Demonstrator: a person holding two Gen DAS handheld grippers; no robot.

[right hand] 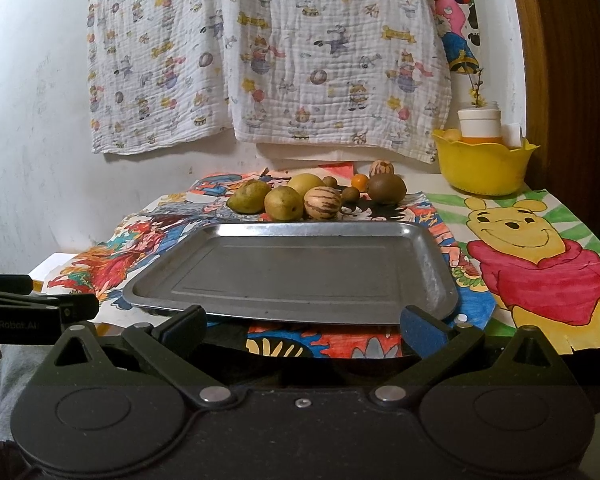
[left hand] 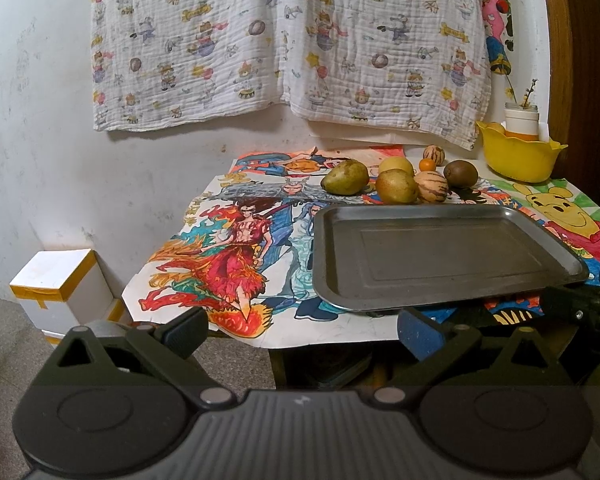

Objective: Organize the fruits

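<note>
The worktop (right hand: 500,200) carried coloured drawings; a smooth rectangular metal tray (right hand: 292,264) lay bare at frame centre. Rounded fruits (right hand: 320,196) clustered just beyond its far rim. The left gripper (left hand: 302,332) and right gripper (right hand: 304,328) hovered before the near edge, jaws wide, holding nothing.

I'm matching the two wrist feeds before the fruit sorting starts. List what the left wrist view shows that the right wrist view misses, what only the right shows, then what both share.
Only the left wrist view: a white box with yellow tape on the floor beside the table, and the flame-coloured drawing in full.

Only the right wrist view: two small brown fruits among the pile, the whole bear drawing, and the left gripper's body at the frame's left edge.

Both: the empty metal tray, the pears, striped fruits, kiwi and small orange behind it, the yellow bowl, and open fingers.
</note>
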